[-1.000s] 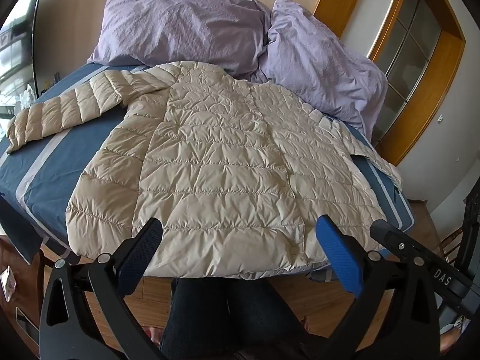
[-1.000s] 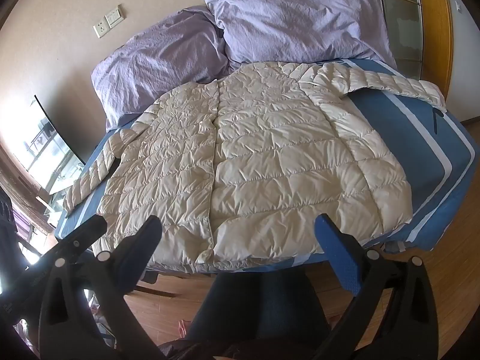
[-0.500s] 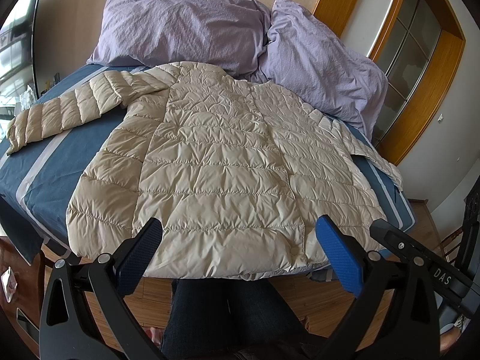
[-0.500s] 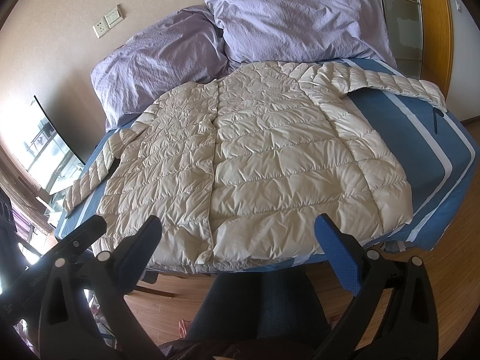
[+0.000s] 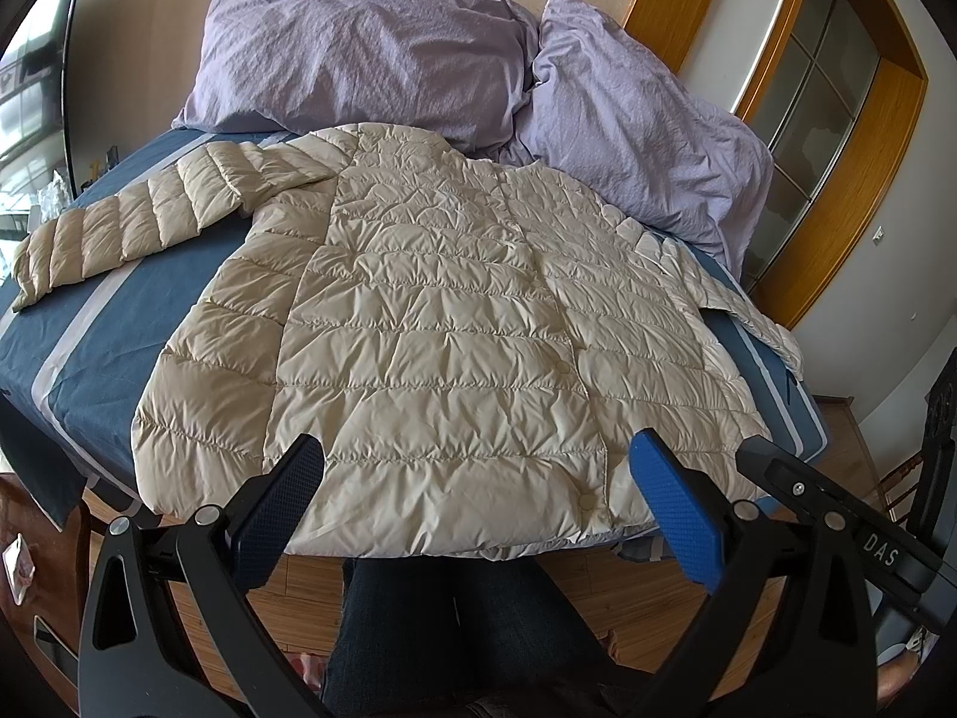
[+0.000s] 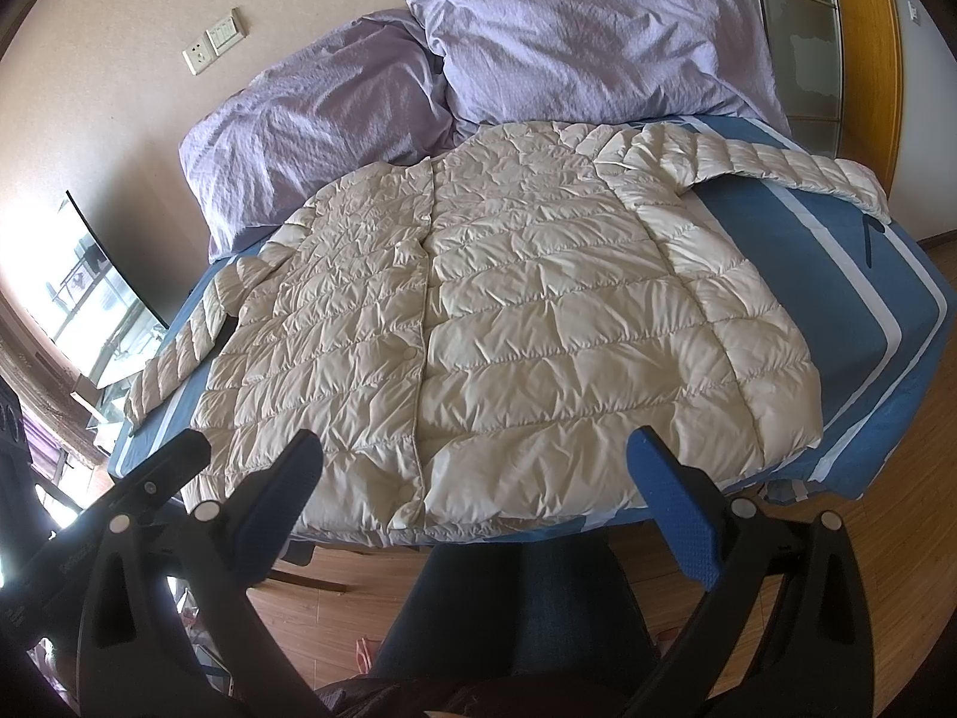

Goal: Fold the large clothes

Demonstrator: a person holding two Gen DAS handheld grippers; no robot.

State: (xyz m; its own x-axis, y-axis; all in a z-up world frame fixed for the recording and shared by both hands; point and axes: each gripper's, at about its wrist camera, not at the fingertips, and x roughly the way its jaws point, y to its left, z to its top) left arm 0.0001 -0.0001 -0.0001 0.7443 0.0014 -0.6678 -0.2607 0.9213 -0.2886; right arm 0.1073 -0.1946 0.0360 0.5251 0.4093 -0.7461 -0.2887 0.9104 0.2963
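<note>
Quilted beige jacket (image 5: 430, 329): spread flat, front up, sleeves out on bed (image 5: 78, 347) ahead, ready for folding. Left hand-held gripper (image 5: 478, 496), right hand-held gripper (image 6: 472, 490): jaws wide apart, empty, hovering before hem.

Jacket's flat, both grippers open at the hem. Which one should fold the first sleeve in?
Left, narrowly. The left gripper faces the left sleeve, spread on the bed; the right sleeve lies farther from the right gripper.
</note>
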